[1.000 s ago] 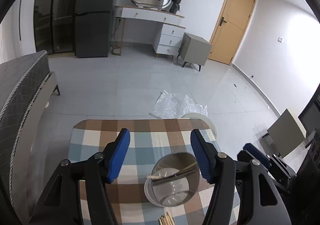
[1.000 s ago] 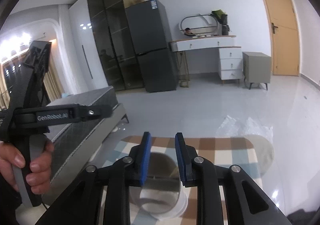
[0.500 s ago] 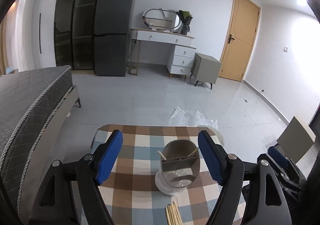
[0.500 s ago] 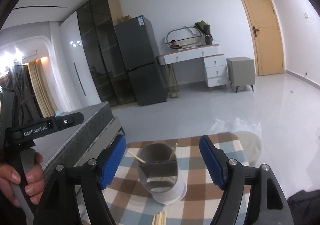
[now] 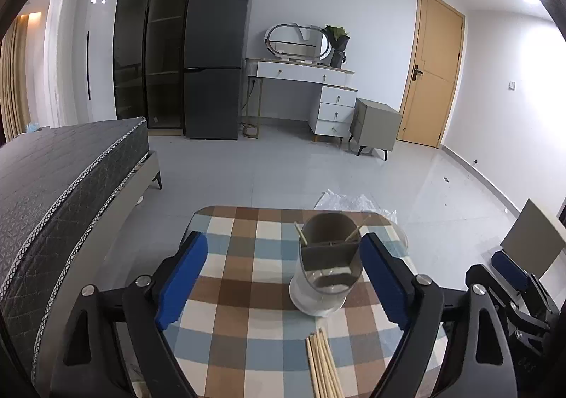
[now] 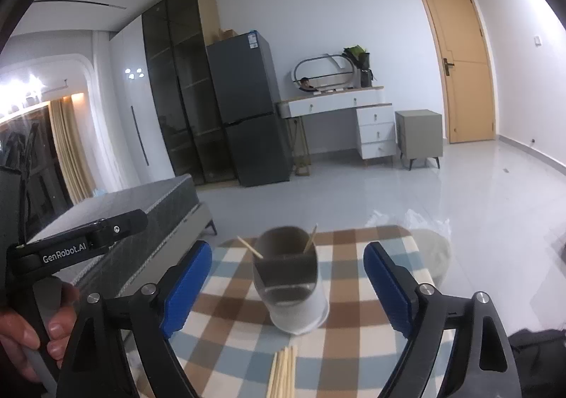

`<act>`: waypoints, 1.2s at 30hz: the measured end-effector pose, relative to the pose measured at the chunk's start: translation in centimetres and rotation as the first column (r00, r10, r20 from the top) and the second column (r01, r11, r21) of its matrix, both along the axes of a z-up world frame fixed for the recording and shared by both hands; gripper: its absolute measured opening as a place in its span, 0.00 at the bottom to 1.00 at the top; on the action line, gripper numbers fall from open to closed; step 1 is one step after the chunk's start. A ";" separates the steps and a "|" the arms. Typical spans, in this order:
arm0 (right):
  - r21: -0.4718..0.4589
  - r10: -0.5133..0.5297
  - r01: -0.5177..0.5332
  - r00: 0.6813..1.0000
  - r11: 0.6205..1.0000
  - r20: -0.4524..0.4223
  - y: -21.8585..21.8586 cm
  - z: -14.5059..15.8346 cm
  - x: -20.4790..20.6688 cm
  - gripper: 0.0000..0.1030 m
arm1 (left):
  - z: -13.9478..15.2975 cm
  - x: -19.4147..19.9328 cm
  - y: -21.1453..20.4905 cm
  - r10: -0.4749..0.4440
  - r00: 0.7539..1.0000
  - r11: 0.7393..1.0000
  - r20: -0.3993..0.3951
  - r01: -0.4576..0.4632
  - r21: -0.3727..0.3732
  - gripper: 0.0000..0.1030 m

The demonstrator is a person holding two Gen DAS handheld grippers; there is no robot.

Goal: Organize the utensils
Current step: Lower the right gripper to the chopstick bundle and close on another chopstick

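Note:
A grey divided utensil holder (image 5: 327, 261) with a white base stands on the checked tablecloth (image 5: 244, 267). Two wooden chopsticks (image 5: 356, 229) lean inside it. It also shows in the right wrist view (image 6: 288, 274). A bundle of wooden chopsticks (image 5: 323, 364) lies on the cloth in front of it, also in the right wrist view (image 6: 281, 375). My left gripper (image 5: 283, 277) is open and empty, above the table before the holder. My right gripper (image 6: 288, 288) is open and empty, with the holder between its fingers in view.
The small table ends just behind the holder. A white round stool (image 6: 433, 253) and crumpled plastic (image 5: 353, 201) lie on the floor beyond. A dark mattress (image 5: 60, 171) is on the left. My left gripper's body (image 6: 70, 242) and a hand show at the right wrist view's left edge.
Both grippers have pulled back and up from the holder. The right gripper, nearly shut a second ago, has opened wide. The loose chopstick bundle has come into view.

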State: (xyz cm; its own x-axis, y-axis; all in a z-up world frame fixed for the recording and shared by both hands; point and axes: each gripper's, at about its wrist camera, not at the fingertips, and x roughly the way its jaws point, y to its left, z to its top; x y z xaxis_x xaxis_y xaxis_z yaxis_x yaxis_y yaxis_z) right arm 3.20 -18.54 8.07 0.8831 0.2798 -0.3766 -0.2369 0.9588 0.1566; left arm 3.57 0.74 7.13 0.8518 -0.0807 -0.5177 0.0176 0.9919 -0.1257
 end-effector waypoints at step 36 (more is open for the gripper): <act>-0.111 0.006 -0.080 0.835 0.991 -0.550 2.0 -17.4 4.3 0.67 | -16.3 3.5 1.3 0.063 0.911 0.994 -0.407 -0.093 -0.054 0.85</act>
State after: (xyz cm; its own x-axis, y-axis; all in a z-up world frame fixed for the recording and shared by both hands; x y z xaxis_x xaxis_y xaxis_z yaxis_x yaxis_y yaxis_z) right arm 7.55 -16.59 -9.30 0.5103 0.2313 -0.8283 -0.1896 0.9697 0.1539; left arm 7.07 2.07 -9.17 0.5760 -0.0712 -0.8144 -0.1267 0.9764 -0.1750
